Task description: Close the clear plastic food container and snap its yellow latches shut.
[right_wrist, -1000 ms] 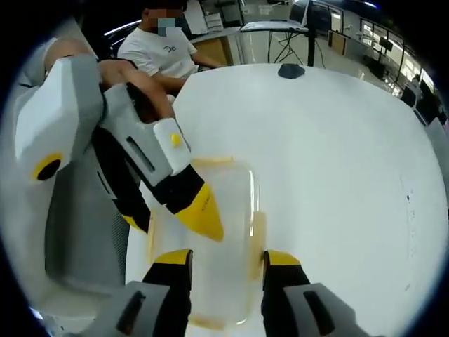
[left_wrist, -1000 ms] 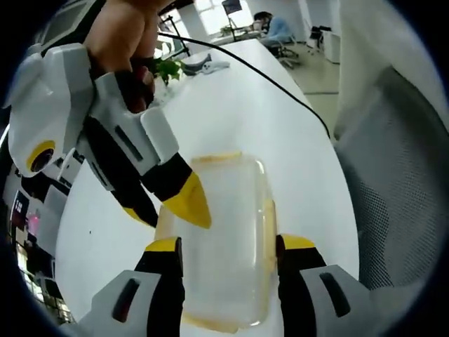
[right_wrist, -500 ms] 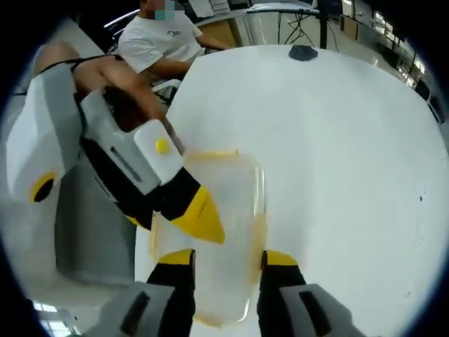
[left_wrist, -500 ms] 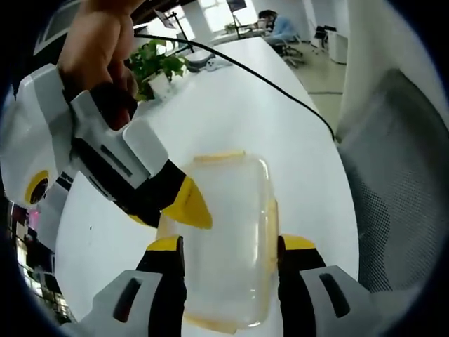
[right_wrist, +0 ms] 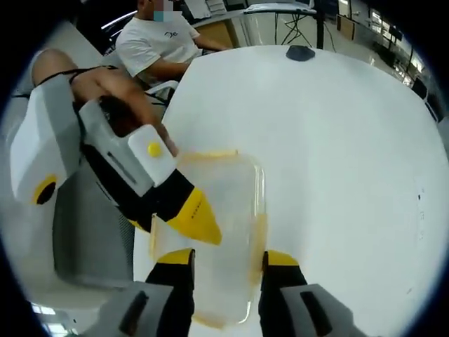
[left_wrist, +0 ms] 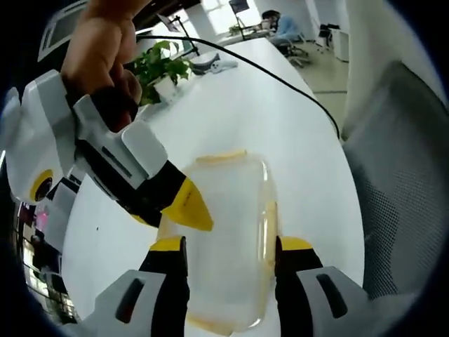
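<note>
The clear plastic container [left_wrist: 228, 210] lies on the white table [left_wrist: 231, 112] with its lid on and yellow latches [left_wrist: 270, 217] along its edges. My left gripper [left_wrist: 230, 246] stands open, a jaw on each long side of the box. The right gripper [left_wrist: 165, 214] reaches in from the left, one yellow fingertip [left_wrist: 189, 207] on the lid near its left edge. In the right gripper view the container [right_wrist: 224, 210] sits between my right gripper's [right_wrist: 228, 258] open jaws. There the left gripper [right_wrist: 165, 223] rests one yellow fingertip [right_wrist: 193, 217] on the lid, the other at the left rim.
A potted plant [left_wrist: 165, 70] and a black cable [left_wrist: 280, 84] lie further along the table. A grey mesh chair [left_wrist: 400, 210] stands beside the table's edge. A seated person in a white shirt [right_wrist: 158, 49] and a small black object [right_wrist: 300, 53] are at the far end.
The right gripper has tilted flatter and drawn slightly toward the lid's left edge. The container has stayed where it was.
</note>
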`<state>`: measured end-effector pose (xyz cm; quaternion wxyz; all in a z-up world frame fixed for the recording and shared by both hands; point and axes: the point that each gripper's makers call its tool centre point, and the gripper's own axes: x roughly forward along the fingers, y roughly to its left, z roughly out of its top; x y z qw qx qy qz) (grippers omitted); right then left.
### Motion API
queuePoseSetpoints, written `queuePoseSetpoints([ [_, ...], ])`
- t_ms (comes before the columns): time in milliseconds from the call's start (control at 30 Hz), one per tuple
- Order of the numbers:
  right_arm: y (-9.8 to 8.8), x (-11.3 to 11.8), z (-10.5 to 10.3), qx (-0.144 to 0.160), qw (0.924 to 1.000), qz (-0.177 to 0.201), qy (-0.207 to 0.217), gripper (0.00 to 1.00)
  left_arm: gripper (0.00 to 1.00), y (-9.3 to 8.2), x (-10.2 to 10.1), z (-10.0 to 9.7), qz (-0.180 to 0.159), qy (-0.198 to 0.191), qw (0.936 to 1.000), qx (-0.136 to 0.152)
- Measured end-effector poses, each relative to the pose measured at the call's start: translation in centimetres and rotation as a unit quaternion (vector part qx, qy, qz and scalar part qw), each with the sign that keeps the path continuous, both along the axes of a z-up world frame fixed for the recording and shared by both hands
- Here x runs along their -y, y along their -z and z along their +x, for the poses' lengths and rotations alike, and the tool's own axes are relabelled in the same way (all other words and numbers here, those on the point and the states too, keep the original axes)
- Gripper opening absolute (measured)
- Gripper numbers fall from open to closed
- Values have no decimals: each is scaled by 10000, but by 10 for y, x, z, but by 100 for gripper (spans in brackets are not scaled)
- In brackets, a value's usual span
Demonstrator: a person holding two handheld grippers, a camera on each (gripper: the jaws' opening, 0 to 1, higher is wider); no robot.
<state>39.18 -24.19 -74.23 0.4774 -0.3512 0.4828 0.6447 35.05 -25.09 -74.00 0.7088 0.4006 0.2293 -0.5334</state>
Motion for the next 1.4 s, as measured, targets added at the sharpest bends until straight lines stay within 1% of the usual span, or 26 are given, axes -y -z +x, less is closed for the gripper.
queuePoseSetpoints([
  [167,-1,1,0,-37,10000,80,44,34,47,0,1,1,14,112,9999,-3],
  [233,-2,-1,0,76,9996,260,-98,35,48,-1,1,1,-33,159,9999,6],
  [300,-3,-1,-1,139,9992,348,-103,36,49,-1,0,2,-137,171,9998,-1],
  [367,-5,-3,-1,288,9977,587,-154,36,49,-2,0,2,-235,161,9996,-37],
  [400,-6,-2,-2,363,9970,667,-174,36,49,-2,1,1,-234,194,9995,0],
  [467,-7,-1,-2,408,9964,722,-158,36,49,-3,2,2,-320,155,9994,-35],
  [600,-8,-2,-1,500,9953,822,-94,35,49,-4,2,1,-294,174,9994,-47],
  [633,-10,-3,-1,599,9939,903,-192,35,50,-4,2,2,-218,208,9995,14],
  [667,-11,-5,0,770,9906,1055,-418,35,52,-3,0,3,-136,83,9998,79],
  [700,-12,0,-3,756,9912,1023,-374,35,54,-4,2,2,-208,110,9997,86],
  [767,-16,4,-5,655,9920,1056,-204,39,58,-6,1,2,-240,108,9996,41],
  [800,-18,6,-5,687,9914,1099,-189,40,59,-9,1,1,-294,106,9995,3],
  [833,-21,10,-4,757,9905,1128,-191,40,59,-12,3,0,-465,29,9987,-216],
  [867,-24,12,-4,766,9901,1167,-138,40,59,-15,3,-1,-550,-7,9980,-321],
  [900,-28,14,-8,708,9895,1258,-4,43,60,-19,3,2,-661,-41,9971,-362],
  [933,-32,13,-13,614,9884,1390,59,47,63,-22,0,4,-650,-57,9969,-437],
  [967,-35,13,-18,537,9868,1528,67,53,69,-22,-3,4,-627,-111,9963,-576],
  [1000,-37,18,-20,549,9863,1546,143,57,73,-25,-6,9,-599,-92,9964,-590],
  [1033,-35,21,-21,600,9867,1502,183,60,74,-27,-9,10,-591,-52,9963,-626],
  [1067,-34,25,-22,649,9866,1486,183,61,73,-27,-15,11,-507,-33,9959,-750],
  [1133,-31,30,-26,725,9861,1479,198,63,75,-29,-20,15,-495,-5,9952,-844],
  [1167,-29,32,-27,769,9860,1465,225,68,77,-28,-23,17,-461,-11,9948,-908],
  [1233,-26,35,-28,889,9844,1484,310,77,77,-32,-26,21,-555,35,9934,-1003],
  [1267,-25,38,-29,960,9835,1497,320,79,77,-31,-30,22,-531,64,9932,-1030],
  [1333,-24,41,-30,998,9828,1506,374,79,79,-27,-35,23,-484,103,9931,-1067],
  [1400,-20,43,-30,1058,9820,1484,493,84,80,-19,-42,27,-340,-1,9929,-1141],
])
